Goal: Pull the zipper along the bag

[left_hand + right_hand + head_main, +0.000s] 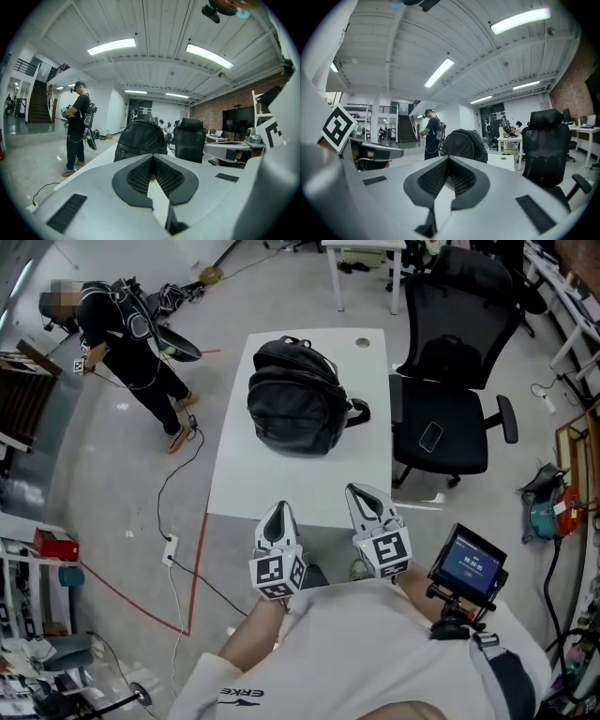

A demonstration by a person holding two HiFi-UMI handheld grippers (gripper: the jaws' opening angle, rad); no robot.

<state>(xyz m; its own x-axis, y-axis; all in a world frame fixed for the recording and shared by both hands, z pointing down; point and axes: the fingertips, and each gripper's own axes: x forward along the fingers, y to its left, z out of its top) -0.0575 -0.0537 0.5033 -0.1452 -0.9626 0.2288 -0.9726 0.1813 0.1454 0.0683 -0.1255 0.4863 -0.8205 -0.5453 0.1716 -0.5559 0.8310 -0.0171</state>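
Observation:
A black backpack (298,399) lies on a white table (309,488), towards its far half; its zipper is too small to make out. My left gripper (278,508) and right gripper (359,489) hover side by side at the table's near edge, well short of the bag. Both are shut with nothing between the jaws. In the left gripper view the backpack (140,140) stands straight ahead beyond the left gripper (152,160). The right gripper view shows the backpack (464,143) just right of centre, past the right gripper (448,161).
A black office chair (450,381) stands at the table's right side with a phone (430,436) on its seat. A person (131,343) stands on the floor at far left. A cable and power strip (170,549) lie on the floor left of the table.

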